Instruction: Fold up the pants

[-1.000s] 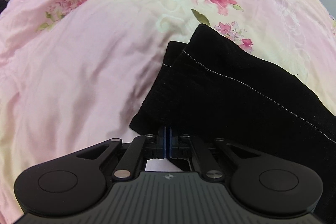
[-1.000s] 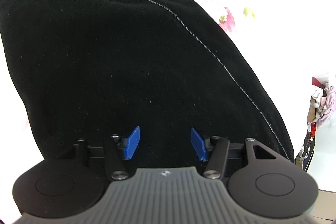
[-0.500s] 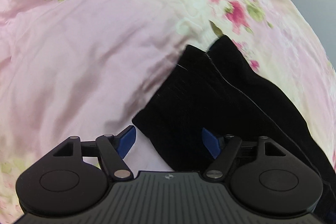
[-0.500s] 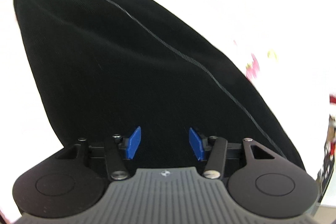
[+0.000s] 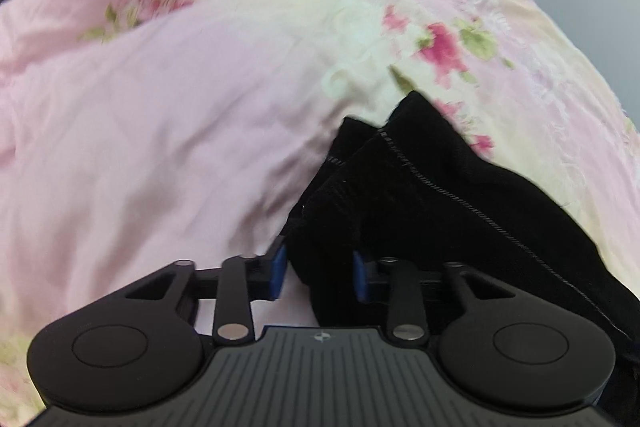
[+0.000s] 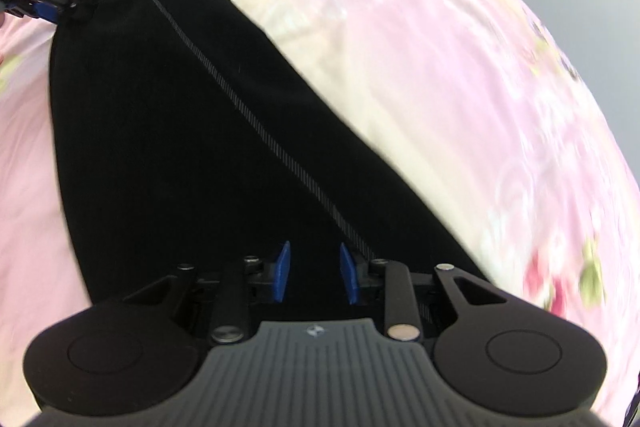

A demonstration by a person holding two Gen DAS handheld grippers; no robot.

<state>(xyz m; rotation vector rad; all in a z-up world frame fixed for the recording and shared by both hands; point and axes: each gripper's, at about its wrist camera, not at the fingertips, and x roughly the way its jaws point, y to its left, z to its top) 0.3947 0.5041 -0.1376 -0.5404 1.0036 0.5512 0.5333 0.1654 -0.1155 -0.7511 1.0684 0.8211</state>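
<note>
left claw (image 5: 319, 273) is narrowing around the cuff corner of the pants (image 5: 440, 211), pads apart with cloth between them, not yet clamped; half a second back they were spread much wider. right claw (image 6: 313, 277) hangs over the pants (image 6: 192, 147) with its pads parted, gap smaller than before, nothing pinched. the pants lie doubled lengthwise on the bedspread (image 5: 180, 131), cuffs toward its far edge. looks like both ends are about to be regripped for the next fold.

Black pants (image 6: 168, 131), grey seam, flat on bedding.
</note>
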